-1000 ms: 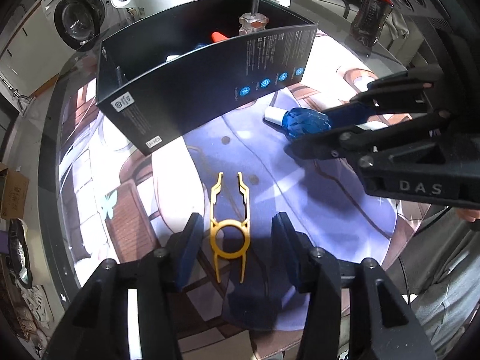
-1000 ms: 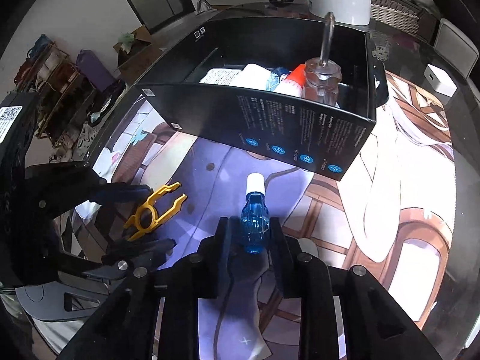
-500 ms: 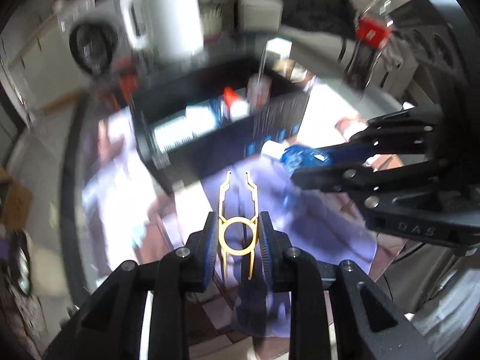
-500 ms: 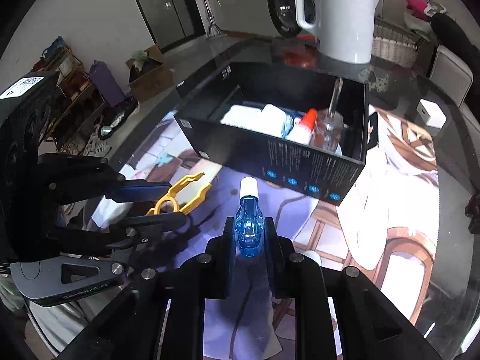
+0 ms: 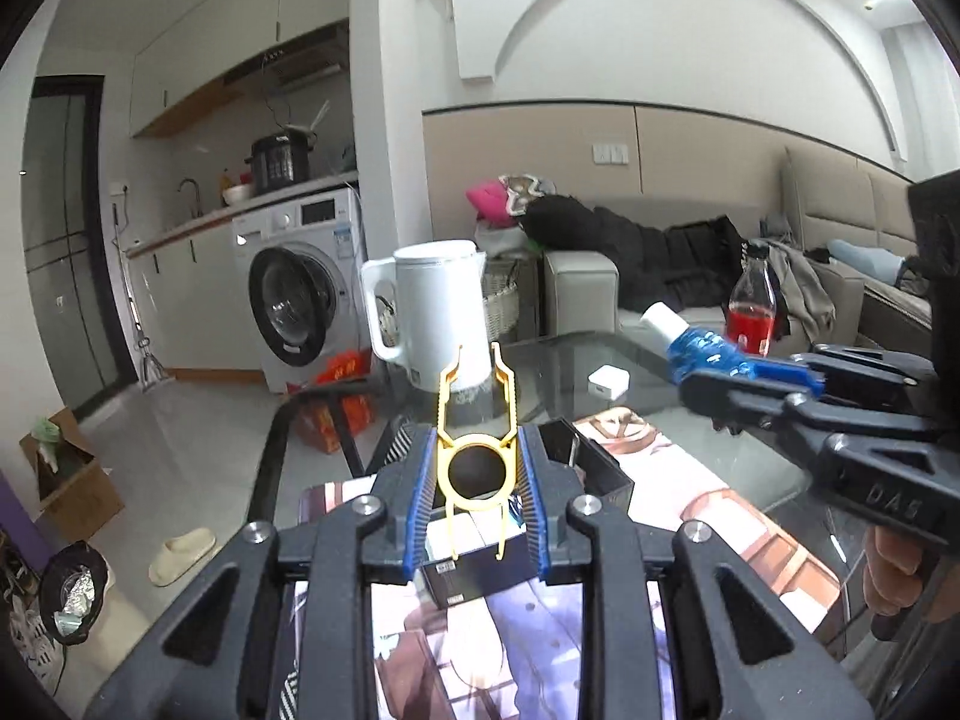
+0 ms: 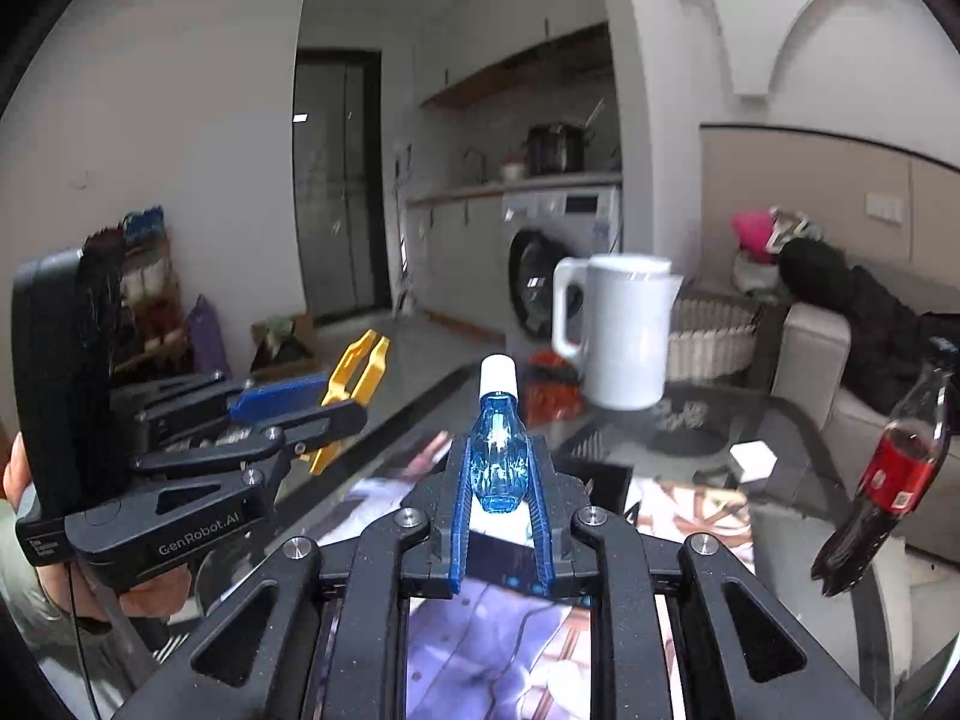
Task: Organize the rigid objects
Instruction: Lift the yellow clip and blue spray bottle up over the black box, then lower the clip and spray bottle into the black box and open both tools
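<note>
Between my left gripper [image 5: 475, 483] pads: flat yellow plastic ring-and-prong clip [image 5: 476, 443], clamped at the ring, prongs clear ahead. Right gripper [image 6: 497, 489] pinches small blue faceted bottle with white cap [image 6: 497, 457], cap forward. Both raised, I judge, to clear the black cardboard box [image 5: 591, 468] wall below.

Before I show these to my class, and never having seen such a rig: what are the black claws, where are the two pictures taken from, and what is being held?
No robot here: a person holds a two-finger claw in each hand, each with a fisheye camera looking along its fingers. The left camera shows the left claw shut on a yellow clip; the right claw enters from the side. The right camera shows the right claw shut on a small blue bottle with a white cap. Both are lifted above a glass table with a picture mat. On the table stand a black box, a white kettle and a red drink bottle.
</note>
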A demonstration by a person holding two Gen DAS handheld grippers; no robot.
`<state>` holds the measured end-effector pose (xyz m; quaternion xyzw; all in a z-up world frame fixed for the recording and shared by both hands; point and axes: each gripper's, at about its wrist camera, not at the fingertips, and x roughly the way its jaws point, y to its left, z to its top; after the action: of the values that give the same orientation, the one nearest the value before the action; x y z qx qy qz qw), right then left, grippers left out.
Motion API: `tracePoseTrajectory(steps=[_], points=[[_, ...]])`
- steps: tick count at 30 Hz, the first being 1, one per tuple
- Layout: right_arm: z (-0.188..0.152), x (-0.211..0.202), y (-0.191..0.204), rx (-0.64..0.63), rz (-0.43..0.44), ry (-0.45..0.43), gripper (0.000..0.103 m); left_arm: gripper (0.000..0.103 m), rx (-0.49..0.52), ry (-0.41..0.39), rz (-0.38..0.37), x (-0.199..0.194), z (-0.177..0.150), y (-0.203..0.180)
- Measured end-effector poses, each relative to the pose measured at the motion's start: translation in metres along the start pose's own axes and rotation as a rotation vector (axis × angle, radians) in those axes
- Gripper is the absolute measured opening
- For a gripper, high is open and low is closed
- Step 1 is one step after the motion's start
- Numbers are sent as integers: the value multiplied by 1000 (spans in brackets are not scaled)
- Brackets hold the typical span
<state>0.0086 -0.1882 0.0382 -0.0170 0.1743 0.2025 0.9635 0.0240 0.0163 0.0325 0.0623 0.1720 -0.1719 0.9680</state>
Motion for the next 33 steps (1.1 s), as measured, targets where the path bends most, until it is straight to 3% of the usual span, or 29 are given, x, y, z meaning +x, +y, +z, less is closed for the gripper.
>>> tracePoseTrajectory(steps=[8, 21, 28, 33], points=[[17, 2, -3, 15, 5, -12, 17, 24, -22, 12, 6, 19, 4, 7], [39, 98, -26, 60, -82, 60, 17, 24, -173, 11, 16, 88, 19, 27], [30, 145, -41, 106, -64, 188, 17, 24, -217, 109, 30, 126, 10, 34], [16, 169, -45, 144, -29, 326, 17, 24, -194, 271, -12, 156, -4, 26]])
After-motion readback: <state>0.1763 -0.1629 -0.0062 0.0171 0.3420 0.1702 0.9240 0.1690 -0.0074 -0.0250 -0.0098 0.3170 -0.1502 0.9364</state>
